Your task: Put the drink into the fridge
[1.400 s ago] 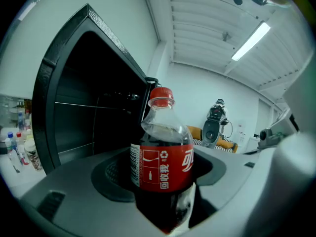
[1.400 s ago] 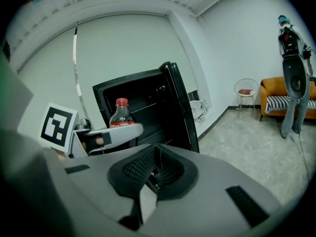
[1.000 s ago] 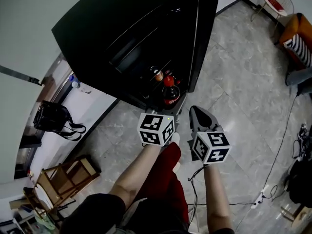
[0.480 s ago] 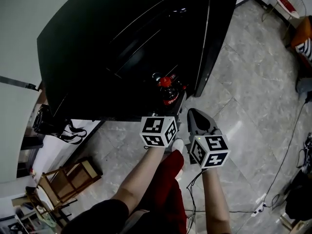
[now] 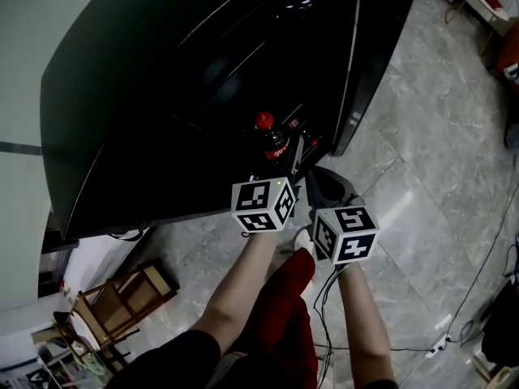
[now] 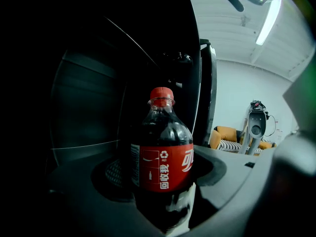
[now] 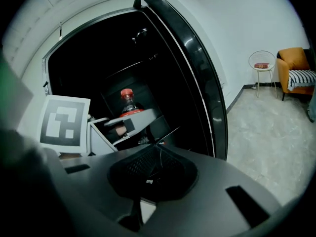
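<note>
Nearer the fridge [image 5: 162, 96] now, left gripper [image 5: 284, 162] clamps the cola [image 6: 163, 167] between its fingers; right gripper [image 7: 150, 174] alongside, fingers together, empty.

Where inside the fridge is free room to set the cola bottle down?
Between the cola bottle and the fridge's left wall the interior looks bare, though dark. Tighter on the right, between bottle and open door.

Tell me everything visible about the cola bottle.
The cola bottle is clear plastic, filled with dark drink, with a red screw cap and a red wraparound label bearing white print. It stands upright, gripped around its body between the jaws of the left claw, held at the dark opening of the black fridge.
</note>
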The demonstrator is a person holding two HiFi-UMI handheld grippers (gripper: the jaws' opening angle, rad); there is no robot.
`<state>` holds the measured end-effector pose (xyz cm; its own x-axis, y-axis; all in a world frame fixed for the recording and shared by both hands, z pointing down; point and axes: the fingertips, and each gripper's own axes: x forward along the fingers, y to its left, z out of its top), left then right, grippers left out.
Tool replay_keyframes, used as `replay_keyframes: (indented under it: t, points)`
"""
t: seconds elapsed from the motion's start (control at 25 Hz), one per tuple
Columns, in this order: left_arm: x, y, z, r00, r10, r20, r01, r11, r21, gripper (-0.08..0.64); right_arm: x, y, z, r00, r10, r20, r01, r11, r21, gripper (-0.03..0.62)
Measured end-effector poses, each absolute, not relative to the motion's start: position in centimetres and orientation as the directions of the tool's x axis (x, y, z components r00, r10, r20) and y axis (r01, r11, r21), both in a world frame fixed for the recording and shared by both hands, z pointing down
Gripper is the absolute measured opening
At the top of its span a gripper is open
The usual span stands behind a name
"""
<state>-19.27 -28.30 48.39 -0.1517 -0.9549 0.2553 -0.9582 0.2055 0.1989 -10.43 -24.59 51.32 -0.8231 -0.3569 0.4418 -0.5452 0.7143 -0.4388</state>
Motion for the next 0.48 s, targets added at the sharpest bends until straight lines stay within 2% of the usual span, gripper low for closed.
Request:
replay_keyframes:
  t: [0.48]
  points:
    - [-23.0, -31.5, 49.1, -0.223, -0.947, 0.233, -0.947, 0.267, 0.178, 0.319, -13.4, -28.0, 53.2, -0.833, -0.345, 0.432, -0.53, 0.723, -0.443, 0.018]
